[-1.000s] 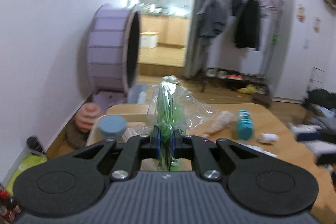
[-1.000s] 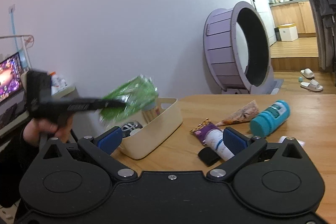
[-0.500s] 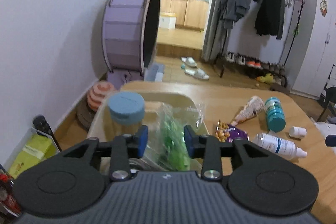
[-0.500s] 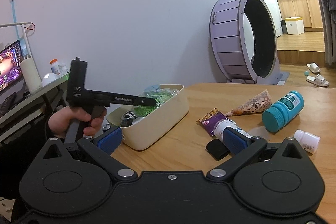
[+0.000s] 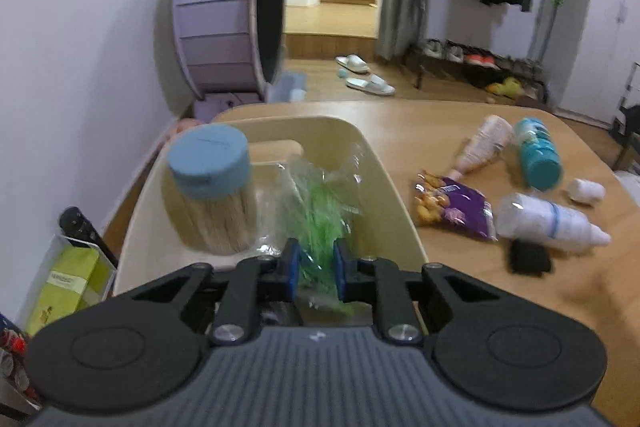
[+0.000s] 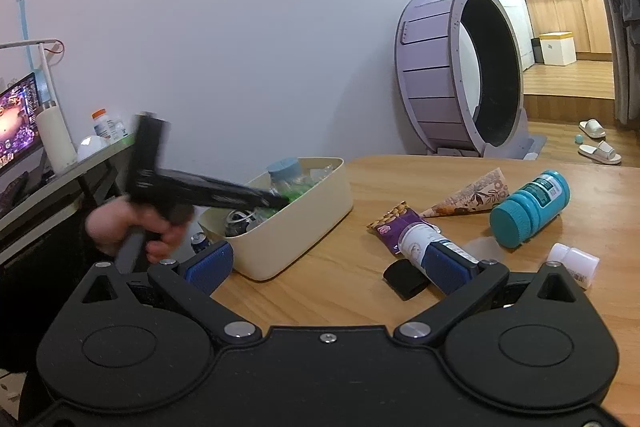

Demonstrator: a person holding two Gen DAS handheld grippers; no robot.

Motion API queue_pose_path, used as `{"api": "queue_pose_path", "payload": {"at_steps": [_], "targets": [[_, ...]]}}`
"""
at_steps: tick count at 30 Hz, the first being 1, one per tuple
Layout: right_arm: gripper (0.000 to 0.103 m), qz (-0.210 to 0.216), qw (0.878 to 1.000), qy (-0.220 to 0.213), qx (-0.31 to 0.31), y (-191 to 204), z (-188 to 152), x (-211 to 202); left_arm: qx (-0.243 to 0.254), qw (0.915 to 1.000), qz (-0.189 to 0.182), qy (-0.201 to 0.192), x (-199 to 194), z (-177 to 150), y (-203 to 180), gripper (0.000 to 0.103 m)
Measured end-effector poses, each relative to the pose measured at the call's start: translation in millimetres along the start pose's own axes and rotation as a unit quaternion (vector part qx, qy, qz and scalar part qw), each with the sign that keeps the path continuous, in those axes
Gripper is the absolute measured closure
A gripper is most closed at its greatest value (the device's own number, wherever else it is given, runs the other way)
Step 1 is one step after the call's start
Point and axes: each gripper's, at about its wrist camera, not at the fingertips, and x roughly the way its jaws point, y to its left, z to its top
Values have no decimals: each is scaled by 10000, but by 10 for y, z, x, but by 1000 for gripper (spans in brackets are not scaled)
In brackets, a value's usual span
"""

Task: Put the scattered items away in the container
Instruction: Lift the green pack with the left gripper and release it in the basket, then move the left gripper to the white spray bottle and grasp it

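Observation:
The cream bin [image 5: 384, 163] [image 6: 320, 211] stands at the table's left end. In it are a blue-lidded jar of sticks [image 5: 210, 187] and a clear bag of green strips [image 5: 320, 203]. My left gripper [image 5: 316, 267] is open over the bin's near end, its pads apart on either side of the bag. It also shows in the right wrist view [image 6: 276, 201]. My right gripper [image 6: 328, 263] is open and empty above the table. Loose on the table are a purple nut packet [image 5: 452, 207], a white bottle [image 5: 552, 223], a teal jar [image 5: 538, 157], a paper cone [image 5: 480, 147], a small white bottle [image 5: 586, 190] and a black item [image 5: 528, 257].
A large purple wheel [image 5: 228, 15] stands on the floor against the wall beyond the table. A side desk with a monitor [image 6: 16, 123] and bottles is at the left. A yellow-green box [image 5: 68, 283] sits beside the bin, below table level.
My left gripper lowered the green bag into the bin and opened, letting it go. The right gripper stayed open and moved little.

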Motion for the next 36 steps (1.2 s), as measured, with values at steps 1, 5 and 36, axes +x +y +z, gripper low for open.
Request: {"api": "queue_pose_path", "payload": {"at_steps": [1, 5, 36], "targets": [[0, 4, 10000, -4, -6, 1, 2, -8, -77, 10000, -15, 9, -10, 12, 23, 85], [0, -30, 10000, -59, 7, -32, 20, -51, -196, 9994, 25, -277, -245, -1, 82, 81], [0, -705, 9974, 155, -88, -512, -75, -831, 4576, 8635, -2014, -658, -15, -306, -2089, 47]]}}
